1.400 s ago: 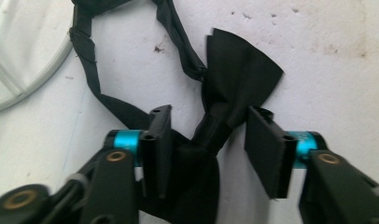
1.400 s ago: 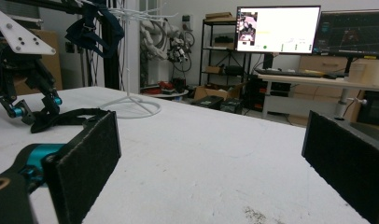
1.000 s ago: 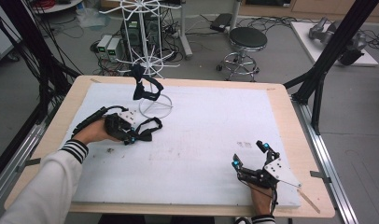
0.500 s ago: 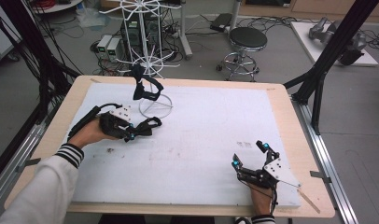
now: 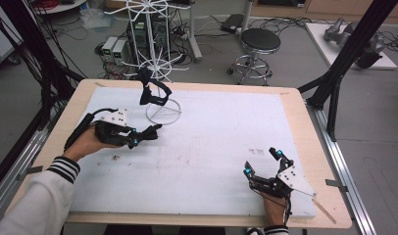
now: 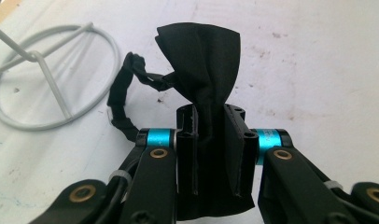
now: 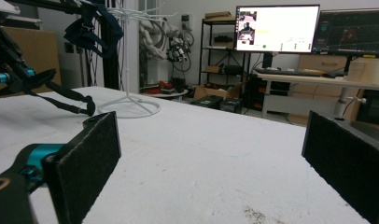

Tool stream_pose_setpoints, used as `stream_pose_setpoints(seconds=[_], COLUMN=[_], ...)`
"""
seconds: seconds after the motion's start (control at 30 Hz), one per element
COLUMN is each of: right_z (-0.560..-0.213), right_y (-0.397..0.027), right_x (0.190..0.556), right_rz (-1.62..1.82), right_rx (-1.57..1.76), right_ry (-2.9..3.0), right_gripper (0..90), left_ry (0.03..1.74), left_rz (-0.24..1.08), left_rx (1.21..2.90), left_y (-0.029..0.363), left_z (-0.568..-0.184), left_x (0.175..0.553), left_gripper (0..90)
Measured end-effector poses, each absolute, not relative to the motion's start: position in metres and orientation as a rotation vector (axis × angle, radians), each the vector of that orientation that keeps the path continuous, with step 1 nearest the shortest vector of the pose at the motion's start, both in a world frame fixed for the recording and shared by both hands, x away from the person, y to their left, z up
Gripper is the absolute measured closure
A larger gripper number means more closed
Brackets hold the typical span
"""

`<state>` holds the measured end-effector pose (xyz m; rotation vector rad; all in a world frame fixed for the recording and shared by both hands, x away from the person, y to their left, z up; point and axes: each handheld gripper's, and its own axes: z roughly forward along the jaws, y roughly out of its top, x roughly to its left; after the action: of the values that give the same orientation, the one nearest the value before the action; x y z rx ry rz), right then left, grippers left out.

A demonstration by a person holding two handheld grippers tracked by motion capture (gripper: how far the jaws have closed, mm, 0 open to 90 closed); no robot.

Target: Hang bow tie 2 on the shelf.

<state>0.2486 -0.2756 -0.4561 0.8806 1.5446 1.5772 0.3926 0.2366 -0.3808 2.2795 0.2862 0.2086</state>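
My left gripper [image 5: 138, 138] is at the left of the white table, shut on a black bow tie [image 5: 152, 131]. In the left gripper view the pinched cloth fans out above the jaws [image 6: 201, 56] and its strap [image 6: 124, 95] trails left toward the rack's base ring [image 6: 47, 84]. A second black bow tie [image 5: 150, 93] hangs on the white wire rack [image 5: 160, 73], just beyond the left gripper. My right gripper [image 5: 262, 162] rests at the front right, open, with nothing between its pads [image 7: 92, 154]. The right gripper view shows the left gripper [image 7: 10, 74] with the strap dangling from it [image 7: 71, 105].
The rack's base ring [image 5: 163, 111] stands on the white board [image 5: 221, 132] at the back left. Black frame posts [image 5: 334, 83] rise at the table's right and left sides. A stool [image 5: 258, 44] and cables lie on the floor behind the table.
My left gripper has risen a little with the bow tie, and the strap has come up off the board. The right gripper has stayed where it was.
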Motion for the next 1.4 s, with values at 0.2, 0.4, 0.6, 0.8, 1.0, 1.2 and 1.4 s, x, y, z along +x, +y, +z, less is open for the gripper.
stream_pose_setpoints(seconds=[0.2, 0.4, 0.6, 0.8, 1.0, 1.2, 1.4], right_z=[-0.456, -0.456, -0.456, -0.456, -0.456, -0.456, -0.456], right_y=[-0.276, -0.276, -0.276, -0.275, -0.275, -0.275, -0.275], right_x=[0.249, 0.249, 0.249, 0.249, 0.249, 0.249, 0.249], right_rz=[1.573, 1.573, 1.574, 1.573, 1.571, 1.566, 1.567], right_rx=[0.870, 0.875, 0.879, 0.877, 0.876, 0.867, 0.866], right_ry=[1.542, 1.542, 1.549, 1.550, 1.550, 1.552, 1.553], right_gripper=[3.8, 3.8, 3.7, 3.8, 3.8, 3.7, 3.7], left_ry=[0.317, 0.327, 0.346, 0.379, 0.425, 0.454, 0.484], left_rz=[0.220, 0.243, 0.268, 0.284, 0.302, 0.321, 0.377], left_rx=[2.223, 2.179, 2.129, 2.055, 1.988, 1.911, 1.857], left_y=[0.248, 0.258, 0.267, 0.274, 0.283, 0.289, 0.292], left_z=[-0.376, -0.369, -0.363, -0.358, -0.353, -0.349, -0.345], left_x=[0.390, 0.386, 0.383, 0.383, 0.383, 0.384, 0.383], left_gripper=[75.9, 76.0, 76.0, 76.0, 76.0, 76.0, 76.0])
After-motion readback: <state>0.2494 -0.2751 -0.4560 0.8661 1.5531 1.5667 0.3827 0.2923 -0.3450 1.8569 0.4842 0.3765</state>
